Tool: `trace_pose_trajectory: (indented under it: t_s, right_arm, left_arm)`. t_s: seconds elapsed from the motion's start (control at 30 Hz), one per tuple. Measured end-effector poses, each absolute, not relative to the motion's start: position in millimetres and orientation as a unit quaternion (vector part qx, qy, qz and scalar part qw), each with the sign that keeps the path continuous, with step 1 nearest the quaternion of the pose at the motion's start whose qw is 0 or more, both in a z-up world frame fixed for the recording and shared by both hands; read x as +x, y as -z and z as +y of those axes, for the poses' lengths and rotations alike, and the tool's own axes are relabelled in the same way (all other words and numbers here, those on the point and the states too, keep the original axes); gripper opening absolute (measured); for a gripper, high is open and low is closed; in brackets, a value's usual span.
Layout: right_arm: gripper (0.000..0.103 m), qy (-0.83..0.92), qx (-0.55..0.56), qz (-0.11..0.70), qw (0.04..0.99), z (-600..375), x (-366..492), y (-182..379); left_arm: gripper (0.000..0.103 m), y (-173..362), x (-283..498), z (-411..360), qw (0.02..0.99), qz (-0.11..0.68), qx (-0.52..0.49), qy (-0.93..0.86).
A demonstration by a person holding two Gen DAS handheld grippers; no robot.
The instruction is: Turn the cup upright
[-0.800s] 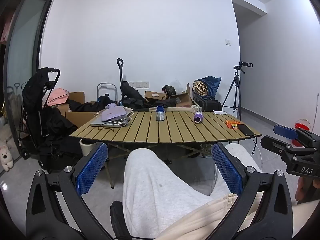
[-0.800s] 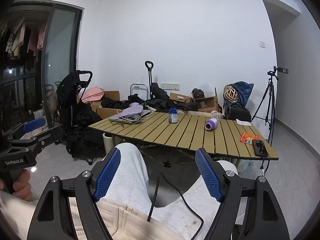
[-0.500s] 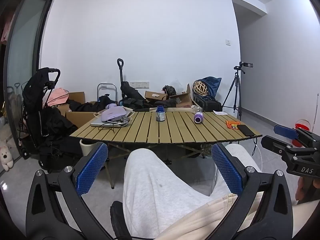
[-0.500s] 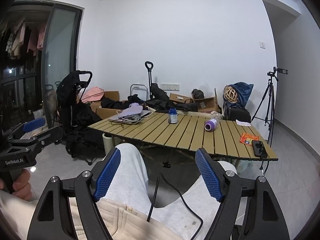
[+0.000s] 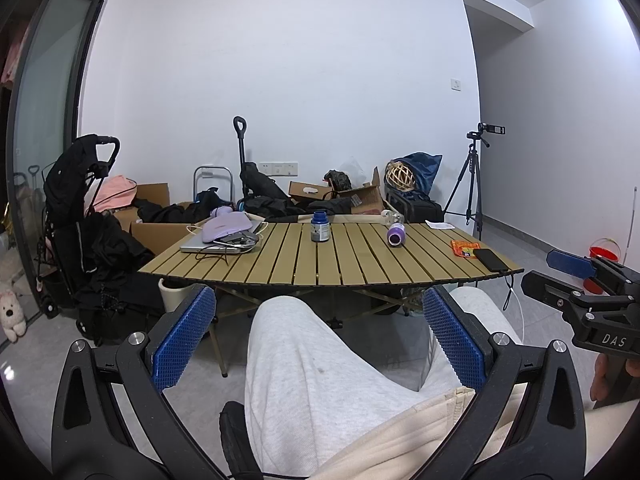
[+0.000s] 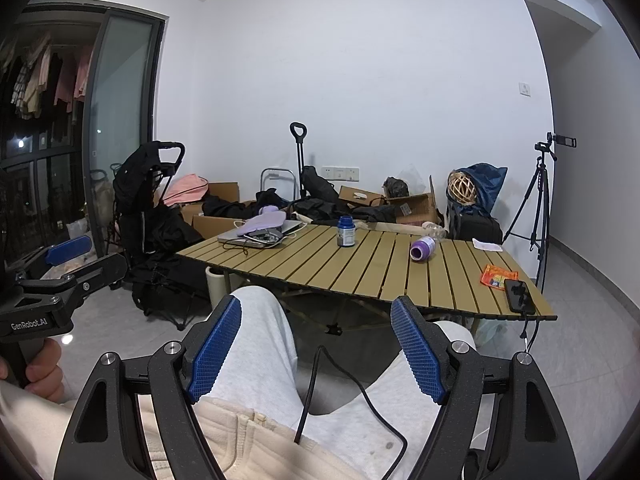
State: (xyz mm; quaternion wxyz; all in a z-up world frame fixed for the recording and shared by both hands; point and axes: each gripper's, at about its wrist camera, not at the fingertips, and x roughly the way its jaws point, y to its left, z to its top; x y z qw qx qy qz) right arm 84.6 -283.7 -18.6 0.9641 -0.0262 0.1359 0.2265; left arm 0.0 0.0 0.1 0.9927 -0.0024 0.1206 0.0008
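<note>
The seated person's feet are cut off below grey-trousered knees; one purple cup (image 6: 422, 249) lies on its side on the slatted wooden folding table (image 6: 360, 276), near one dark blue jar (image 6: 345, 231); left gripper (image 5: 318, 336) and right gripper (image 6: 316, 344), both spread wide and empty, sit well apart from it.

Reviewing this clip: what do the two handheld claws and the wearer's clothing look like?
Both claws, the left claw and right claw, are matte black frames with silver bolts and blue textured pads. The left handle reads "GenRobot.AI", the right "DAS". A black cable trails over the lap. The person wears light grey trousers and a cream zip top.
</note>
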Motion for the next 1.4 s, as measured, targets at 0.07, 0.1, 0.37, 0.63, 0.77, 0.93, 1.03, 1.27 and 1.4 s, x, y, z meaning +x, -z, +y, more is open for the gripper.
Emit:
trace_pose_trajectory:
  t_s: [0.07, 0.1, 0.37, 0.63, 0.77, 0.93, 1.03, 1.27, 1.4]
  right_arm:
    - [0.082, -0.226, -0.027, 0.136, 0.964, -283.5, 84.5, 18.6]
    - [0.082, -0.226, -0.026, 0.136, 0.964, -283.7, 84.7, 18.7]
    - [0.082, -0.227, -0.026, 0.137, 0.964, -283.5, 85.2, 19.1]
    - [0.082, -0.227, -0.026, 0.137, 0.964, -283.9, 85.6, 18.7]
    - [0.082, -0.227, -0.026, 0.137, 0.964, -284.6, 85.5, 18.0]
    - [0.082, -0.228, -0.027, 0.136, 0.964, -286.4, 85.2, 15.8]
    - [0.082, -0.228, -0.027, 0.137, 0.964, -282.2, 85.3, 20.3]
    - [0.082, -0.228, -0.028, 0.136, 0.964, -282.9, 84.9, 19.2]
    - [0.082, -0.228, -0.028, 0.136, 0.964, -282.6, 85.3, 19.6]
  left_arm:
    - [0.103, 0.0, 0.0, -0.2, 0.993, 0.12, -0.002, -0.001]
    - [0.103, 0.0, 0.2, -0.1, 0.993, 0.121, -0.002, -0.001]
    - [0.103, 0.1, -0.1, -0.6, 0.993, 0.121, -0.002, 0.001]
    - [0.103, 0.2, 0.1, -0.8, 0.993, 0.122, -0.002, 0.001]
    - [0.103, 0.1, -0.1, -0.4, 0.993, 0.121, -0.002, 0.001]
    - [0.103, 0.1, -0.5, -1.1, 0.993, 0.119, -0.001, -0.003]
    - [0.103, 0.2, -1.0, -2.3, 0.993, 0.119, 0.0, -0.002]
    - [0.103, 0.1, -1.1, -2.1, 0.993, 0.119, 0.0, -0.003]
    - [0.103, 2.0, 1.2, -1.8, 0.993, 0.119, 0.0, -0.003]
